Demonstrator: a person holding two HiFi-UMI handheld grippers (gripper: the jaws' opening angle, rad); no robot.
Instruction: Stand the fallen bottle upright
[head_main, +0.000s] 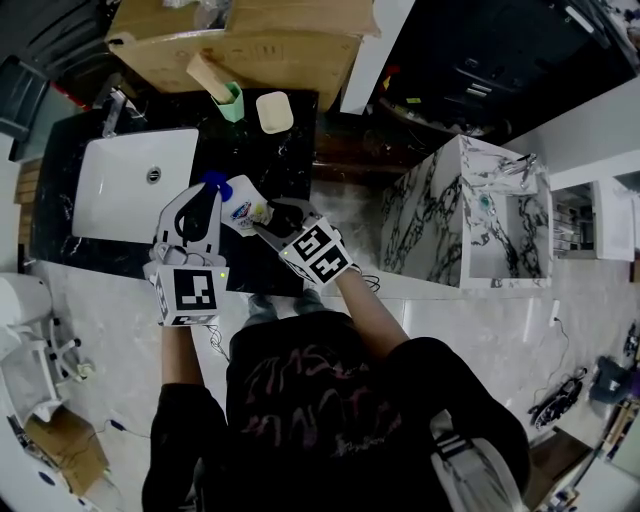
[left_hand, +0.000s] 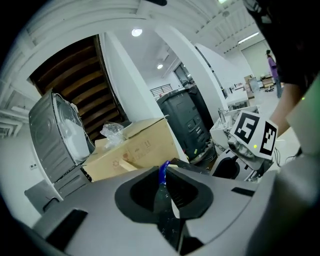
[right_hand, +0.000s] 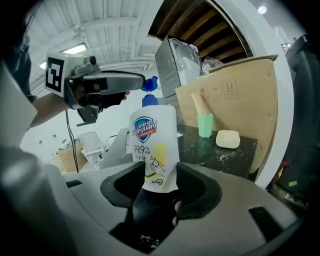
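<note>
Right tongs (right_hand: 159, 176) are clamped on the lower end of the bottle (right_hand: 153, 142); left tongs (left_hand: 163, 181) pinch its blue pump (left_hand: 163, 172). Below them is a black marble surface (head_main: 285, 160) with a white sink (head_main: 135, 185), a green cup (head_main: 231, 102) and a soap bar (head_main: 274, 112). A cardboard box (head_main: 260, 45) sits behind, and pale floor lies all round. In the left gripper view the bottle's body is hidden behind the jaws, and I can't tell whether its base touches the surface. It spans the two tongs, tilted, just right of the sink with its pump towards it.
</note>
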